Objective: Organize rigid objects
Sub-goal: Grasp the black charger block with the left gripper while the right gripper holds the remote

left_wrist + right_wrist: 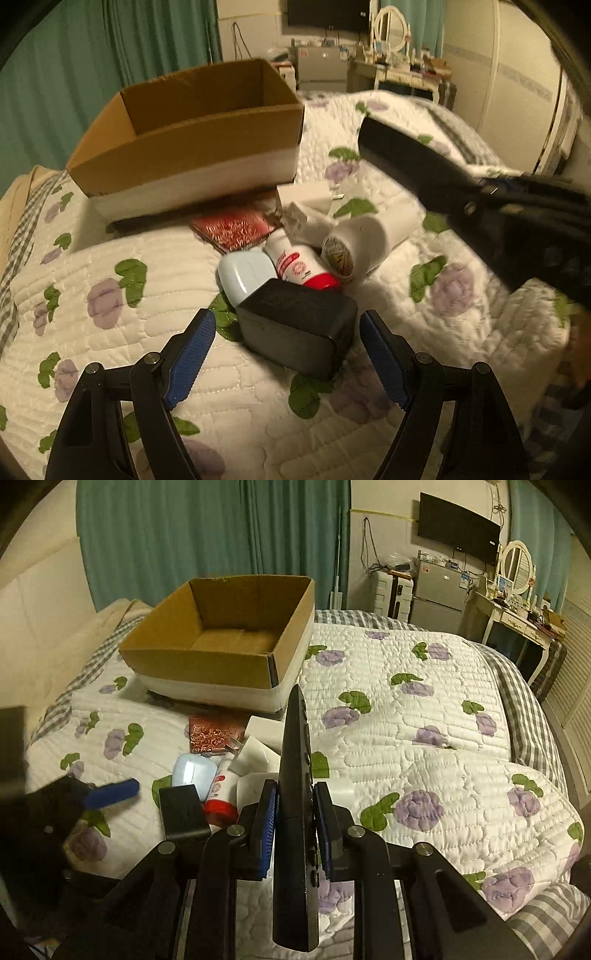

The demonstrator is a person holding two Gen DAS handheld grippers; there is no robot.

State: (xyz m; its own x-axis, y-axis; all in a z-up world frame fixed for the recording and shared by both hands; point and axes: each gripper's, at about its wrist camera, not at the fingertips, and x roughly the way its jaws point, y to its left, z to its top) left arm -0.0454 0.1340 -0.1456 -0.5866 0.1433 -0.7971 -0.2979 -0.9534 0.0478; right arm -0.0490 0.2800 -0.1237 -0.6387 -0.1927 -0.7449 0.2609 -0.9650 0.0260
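Observation:
An open cardboard box (192,147) (221,653) stands on the bed at the back. In front of it lies a pile: a black box (295,325) (183,812), a light blue mouse (243,275) (192,771), a white bottle with a red cap (299,266) (221,794), a white jar (365,240), a red patterned case (232,227) (212,734) and white chargers (306,206) (255,755). My left gripper (288,358) (110,792) is open, its fingers either side of the black box. My right gripper (295,823) is shut on a black remote control (295,812) (424,173), held above the bed.
The bed has a white quilt with purple flowers (424,709). Green curtains (207,535) hang behind. A small fridge (439,590), a wall TV (458,528) and a dressing table with a mirror (517,590) stand at the far right.

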